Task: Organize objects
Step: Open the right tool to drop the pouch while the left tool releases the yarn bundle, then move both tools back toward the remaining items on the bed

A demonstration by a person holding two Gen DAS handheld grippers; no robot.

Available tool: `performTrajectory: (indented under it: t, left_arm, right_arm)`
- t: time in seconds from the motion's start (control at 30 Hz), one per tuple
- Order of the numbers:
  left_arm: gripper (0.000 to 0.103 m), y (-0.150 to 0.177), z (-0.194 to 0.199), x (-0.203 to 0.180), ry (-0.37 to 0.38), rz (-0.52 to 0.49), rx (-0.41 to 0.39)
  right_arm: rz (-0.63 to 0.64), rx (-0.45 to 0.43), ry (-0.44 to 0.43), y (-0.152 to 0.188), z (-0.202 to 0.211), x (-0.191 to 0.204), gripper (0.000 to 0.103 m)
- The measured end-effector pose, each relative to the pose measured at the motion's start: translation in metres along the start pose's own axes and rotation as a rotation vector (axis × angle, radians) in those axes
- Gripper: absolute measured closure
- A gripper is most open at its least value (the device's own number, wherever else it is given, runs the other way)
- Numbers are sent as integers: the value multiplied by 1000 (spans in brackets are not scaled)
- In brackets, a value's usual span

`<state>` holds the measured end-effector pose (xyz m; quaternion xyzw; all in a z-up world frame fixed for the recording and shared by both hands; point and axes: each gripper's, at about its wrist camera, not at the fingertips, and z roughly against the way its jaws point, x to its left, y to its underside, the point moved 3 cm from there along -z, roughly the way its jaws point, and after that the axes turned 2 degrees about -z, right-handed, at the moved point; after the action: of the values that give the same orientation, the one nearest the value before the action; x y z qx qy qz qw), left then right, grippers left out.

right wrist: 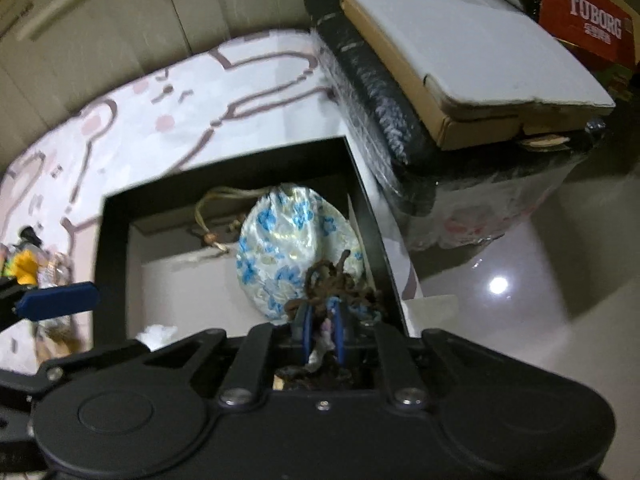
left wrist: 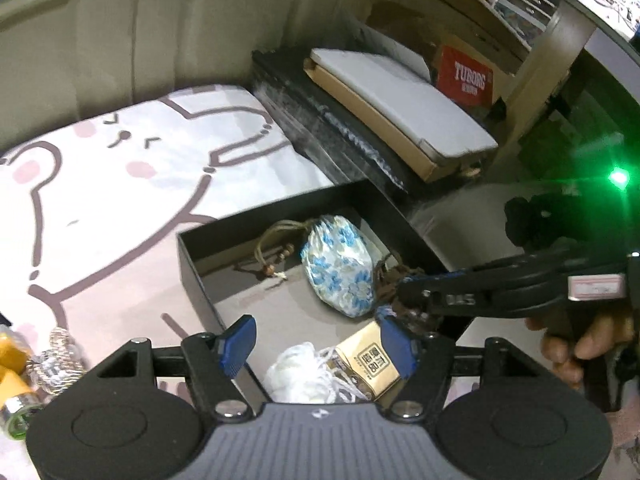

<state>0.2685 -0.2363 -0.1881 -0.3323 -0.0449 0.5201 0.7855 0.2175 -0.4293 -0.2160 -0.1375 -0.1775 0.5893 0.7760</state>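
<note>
An open black box [left wrist: 200, 256] [right wrist: 116, 240] sits on a cartoon-print sheet [left wrist: 120, 200]. Inside lie a blue floral pouch [left wrist: 340, 264] [right wrist: 288, 248] with a tan drawstring, a white yarn bundle [left wrist: 300, 372] and a small tan packet [left wrist: 368, 356]. My left gripper [left wrist: 318, 342] is open above the box's near edge, nothing between its blue pads. My right gripper [right wrist: 320, 336] [left wrist: 404, 300] is shut on a tangled brown cord bundle [right wrist: 332, 284] [left wrist: 400, 276], low over the box's right side, beside the pouch.
Yellow rolls [left wrist: 12, 360] and a silvery coil [left wrist: 60, 356] lie on the sheet at left. A black wrapped case carrying a flat cardboard box [left wrist: 400, 108] [right wrist: 460, 52] stands behind the box, a red Tuborg carton [left wrist: 466, 76] beyond. Glossy floor [right wrist: 520, 280] lies right.
</note>
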Motion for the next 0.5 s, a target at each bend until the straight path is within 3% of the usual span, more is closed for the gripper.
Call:
performTrajectory:
  t: [0.1,0.37,0.5]
  left_arm:
    - [35,-2,12,5,-26,19,-27]
    - [28,-6,46,13,-87,83,-105]
    - [23,-4,65,13,-101,91,-147]
  right_arm:
    - [-2,-69,-13,-1,25,2,81]
    - [5,-260,-40,3,81,9,71]
    - [-25,-314,-53,12,97,5,62]
